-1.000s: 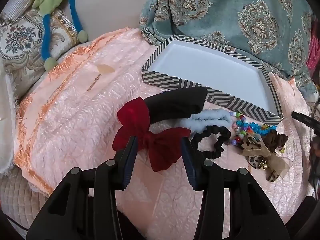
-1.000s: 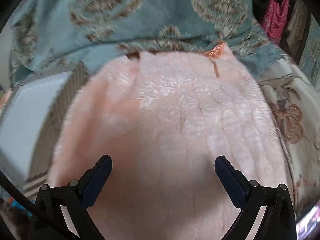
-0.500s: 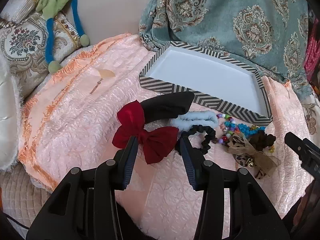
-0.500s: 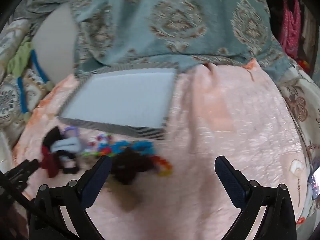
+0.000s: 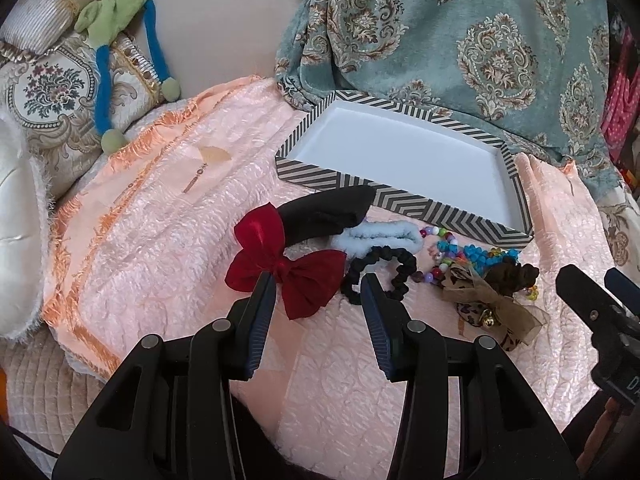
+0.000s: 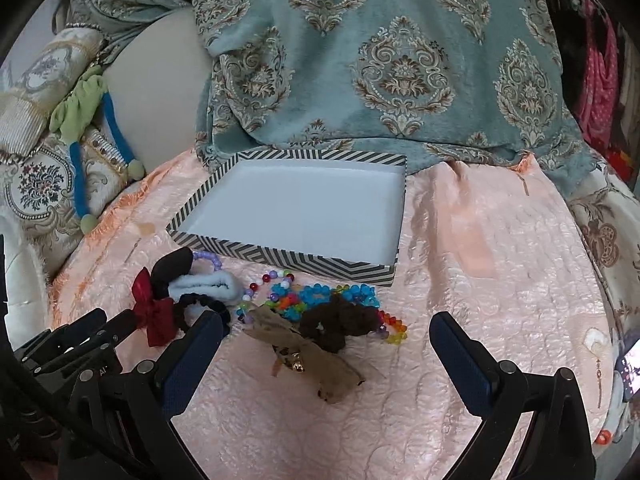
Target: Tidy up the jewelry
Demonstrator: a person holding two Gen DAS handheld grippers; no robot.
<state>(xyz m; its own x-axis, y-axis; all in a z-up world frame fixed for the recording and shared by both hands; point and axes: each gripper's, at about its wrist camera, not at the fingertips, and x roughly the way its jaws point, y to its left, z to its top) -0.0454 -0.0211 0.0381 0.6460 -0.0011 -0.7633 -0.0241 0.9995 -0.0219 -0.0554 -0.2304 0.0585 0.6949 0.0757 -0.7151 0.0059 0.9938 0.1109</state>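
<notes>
A shallow tray (image 5: 404, 196) with a black-and-white chevron rim and white floor lies empty on the pink quilt. In front of it lies a heap: a red bow (image 5: 280, 256) on a black padded band (image 5: 324, 212), a pale blue scrunchie (image 5: 380, 236), a black scrunchie (image 5: 394, 258), coloured beads (image 5: 468, 252), a brown scrunchie (image 5: 512, 274) and a leopard-print bow with a bell (image 5: 476, 304). My left gripper (image 5: 316, 280) hovers open just short of the red bow. My right gripper (image 6: 325, 320) stands wide open above the brown scrunchie (image 6: 340, 320) and the tray (image 6: 280, 258).
A teal patterned blanket (image 6: 380, 60) is piled behind the tray. Embroidered cushions and a green-and-blue soft toy (image 5: 116, 28) lie at the far left. The pink quilt (image 6: 500, 260) stretches bare to the right of the heap. A phone (image 6: 630, 368) lies at the right edge.
My right gripper has swung left from bare quilt until the tray and heap are in front of it, and it now shows in the left wrist view. My left gripper has backed off slightly.
</notes>
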